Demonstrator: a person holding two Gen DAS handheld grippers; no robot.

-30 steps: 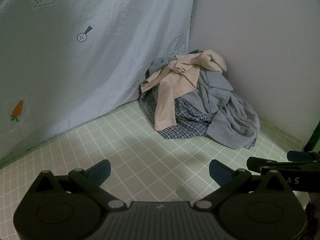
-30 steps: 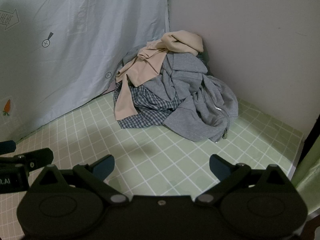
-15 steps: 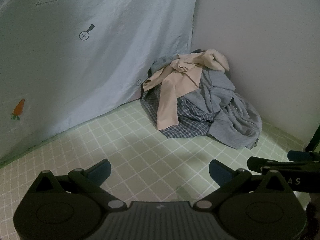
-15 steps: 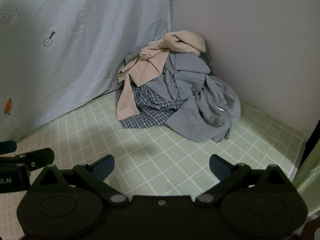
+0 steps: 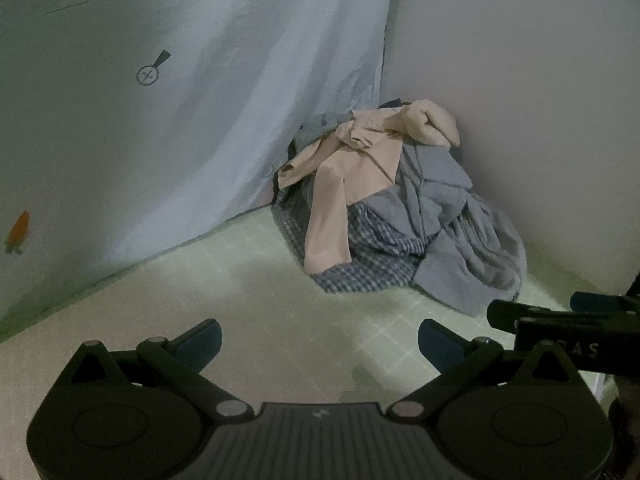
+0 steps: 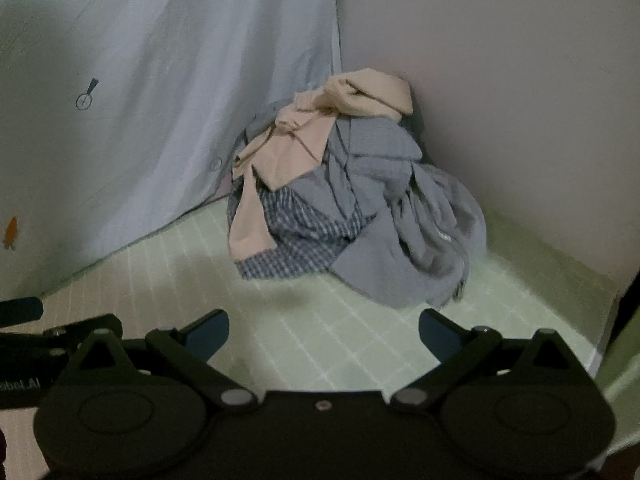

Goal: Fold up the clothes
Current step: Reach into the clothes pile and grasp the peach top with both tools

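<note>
A heap of clothes lies in the corner on the green checked surface. On top is a peach garment [image 5: 352, 176] [image 6: 292, 148], under it a blue plaid piece [image 5: 360, 268] [image 6: 288, 248], and to the right a grey zip hoodie [image 5: 472, 248] [image 6: 400, 224]. My left gripper [image 5: 320, 340] is open and empty, well short of the heap. My right gripper [image 6: 324, 334] is likewise open and empty, a little nearer the grey hoodie. Each gripper's body shows at the edge of the other's view.
A pale blue sheet with carrot prints [image 5: 160, 120] [image 6: 140, 120] hangs along the left. A plain wall [image 5: 520, 80] [image 6: 500, 80] closes the right. The green checked surface [image 5: 240, 288] [image 6: 340, 332] stretches between the grippers and the heap; its right edge [image 6: 600, 344] drops off.
Both views have moved forward toward the heap, which now looks larger and sits lower in frame. The current frames are motion-blurred. Both grippers remain open.
</note>
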